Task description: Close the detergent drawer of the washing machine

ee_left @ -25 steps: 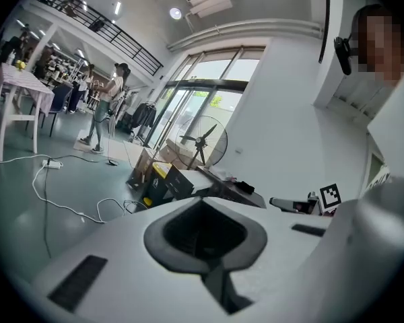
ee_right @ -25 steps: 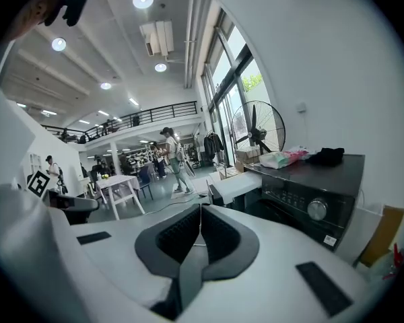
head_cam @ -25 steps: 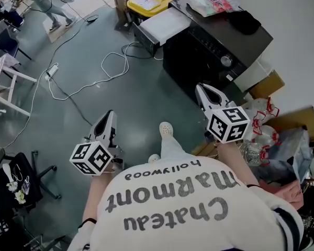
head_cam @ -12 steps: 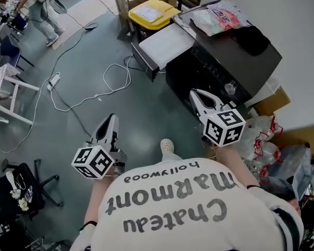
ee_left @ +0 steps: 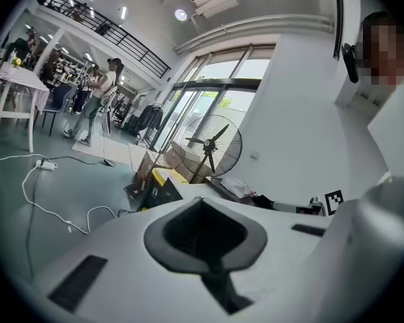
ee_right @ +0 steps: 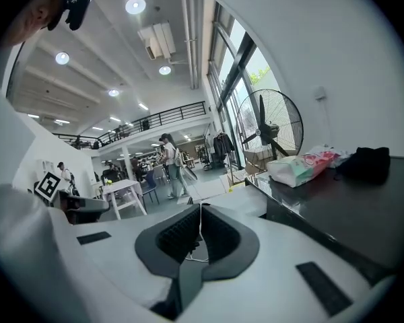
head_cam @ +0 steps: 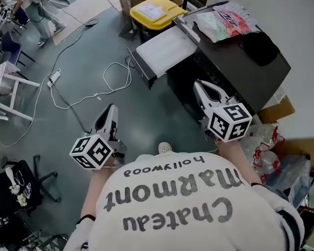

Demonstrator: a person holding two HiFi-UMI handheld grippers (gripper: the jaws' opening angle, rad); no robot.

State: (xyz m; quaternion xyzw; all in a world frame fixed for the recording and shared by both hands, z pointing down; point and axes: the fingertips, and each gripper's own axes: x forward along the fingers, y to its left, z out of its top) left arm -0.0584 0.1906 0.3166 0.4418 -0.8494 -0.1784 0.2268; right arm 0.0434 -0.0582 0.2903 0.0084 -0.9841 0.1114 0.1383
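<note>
Now we point the left hand-held gripper and right hand-held gripper forward, jaws closed, empty. The white detergent drawer juts from the black washing machine farther off, its dark front hard to make out.

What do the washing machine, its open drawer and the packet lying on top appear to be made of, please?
The washing machine looks like painted metal or hard plastic: black, with a dull sheen on its flat top. The drawer is probably plastic, matt white in a dark frame. The packet seems thin glossy film, crinkled and printed.
</note>
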